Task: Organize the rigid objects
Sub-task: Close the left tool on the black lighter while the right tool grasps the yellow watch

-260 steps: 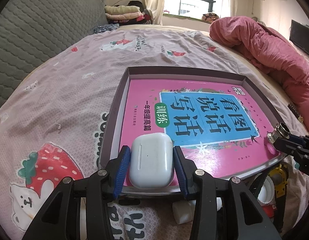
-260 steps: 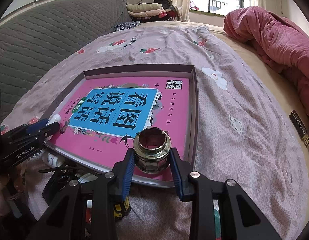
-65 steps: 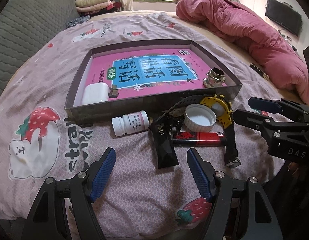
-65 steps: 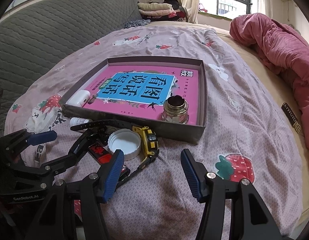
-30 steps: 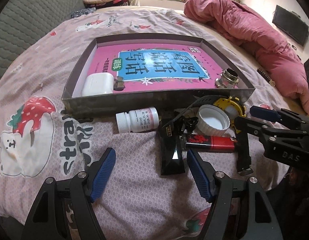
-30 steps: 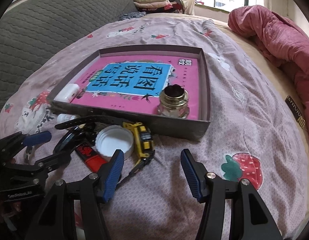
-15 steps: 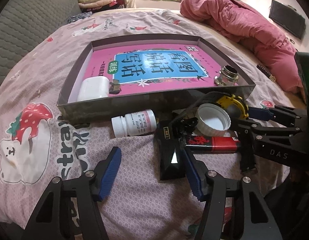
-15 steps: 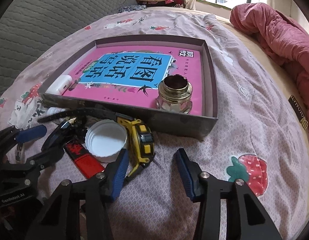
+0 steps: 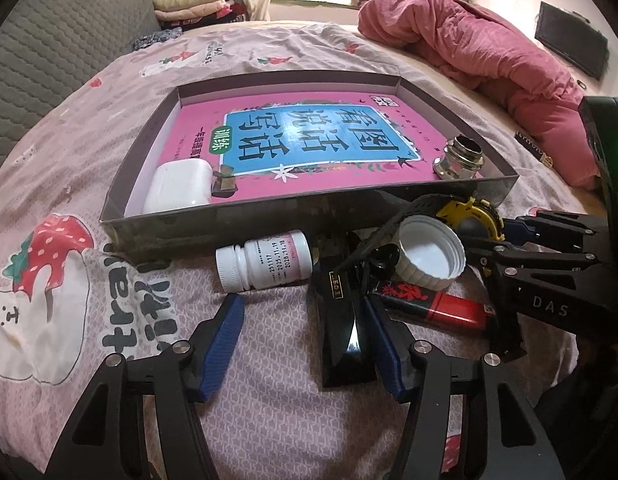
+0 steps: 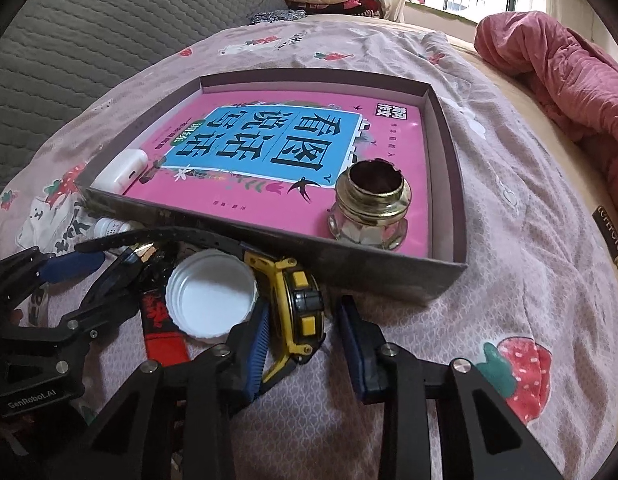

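Yellow-and-black tape measure (image 10: 295,312) on the bedspread, just outside the shallow grey cardboard tray (image 10: 389,276): between the closing right gripper (image 10: 305,334), not yet pinched. Left gripper (image 9: 305,340) half-wide, empty, near the white pill bottle (image 9: 265,266). Next: clamp, lift, carry into tray.

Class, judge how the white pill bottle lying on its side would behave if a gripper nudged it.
The white pill bottle is a cylinder lying sideways, so it would probably roll. The pink patterned bedsheet looks soft, which may slow it. Being small plastic, it is likely light.
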`<action>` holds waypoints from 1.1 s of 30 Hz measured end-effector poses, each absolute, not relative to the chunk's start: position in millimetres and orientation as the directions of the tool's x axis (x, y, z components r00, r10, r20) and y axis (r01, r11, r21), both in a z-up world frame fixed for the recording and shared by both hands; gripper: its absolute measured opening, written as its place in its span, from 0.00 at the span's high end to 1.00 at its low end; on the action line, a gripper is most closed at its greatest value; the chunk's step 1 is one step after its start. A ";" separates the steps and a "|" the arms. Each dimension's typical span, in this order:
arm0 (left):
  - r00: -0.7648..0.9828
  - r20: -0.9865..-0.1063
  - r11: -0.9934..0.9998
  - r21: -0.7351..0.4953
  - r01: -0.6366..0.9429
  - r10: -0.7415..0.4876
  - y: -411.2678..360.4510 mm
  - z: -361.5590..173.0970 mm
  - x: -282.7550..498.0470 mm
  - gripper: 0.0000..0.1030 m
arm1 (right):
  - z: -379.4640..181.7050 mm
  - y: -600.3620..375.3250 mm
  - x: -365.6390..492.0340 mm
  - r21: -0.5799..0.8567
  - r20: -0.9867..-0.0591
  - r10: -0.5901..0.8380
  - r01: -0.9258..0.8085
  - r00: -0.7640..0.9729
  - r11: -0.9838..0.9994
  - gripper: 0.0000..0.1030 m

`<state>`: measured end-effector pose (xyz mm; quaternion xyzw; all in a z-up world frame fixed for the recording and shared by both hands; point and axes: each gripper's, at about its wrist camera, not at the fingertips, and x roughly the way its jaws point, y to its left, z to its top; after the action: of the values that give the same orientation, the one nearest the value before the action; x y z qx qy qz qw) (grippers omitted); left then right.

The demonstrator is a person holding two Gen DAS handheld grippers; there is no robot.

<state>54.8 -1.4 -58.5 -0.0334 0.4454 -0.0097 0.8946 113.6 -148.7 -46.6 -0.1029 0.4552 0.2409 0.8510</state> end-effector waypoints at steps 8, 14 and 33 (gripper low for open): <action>0.605 -0.795 0.999 -0.049 -0.003 -0.037 -4.1 -62.7 57.7 0.43 | -48.5 -151.6 119.8 0.091 -0.824 0.346 -0.499 0.448 0.862 0.68; 0.605 -0.792 0.997 -0.069 0.045 -0.082 -11.9 -60.9 55.3 0.73 | -46.1 -152.6 118.9 0.106 -0.821 0.362 -0.505 0.441 0.856 0.79; 0.608 -0.778 0.984 -0.173 0.035 -0.159 -1.9 -54.2 48.9 0.78 | -30.8 -173.8 115.6 0.203 -0.780 0.430 -0.467 0.454 0.861 0.81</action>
<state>48.9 -1.9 -54.2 -0.0703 0.4395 -0.0543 0.8938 115.6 -173.8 -30.8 -0.0204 0.4513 0.2632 0.8524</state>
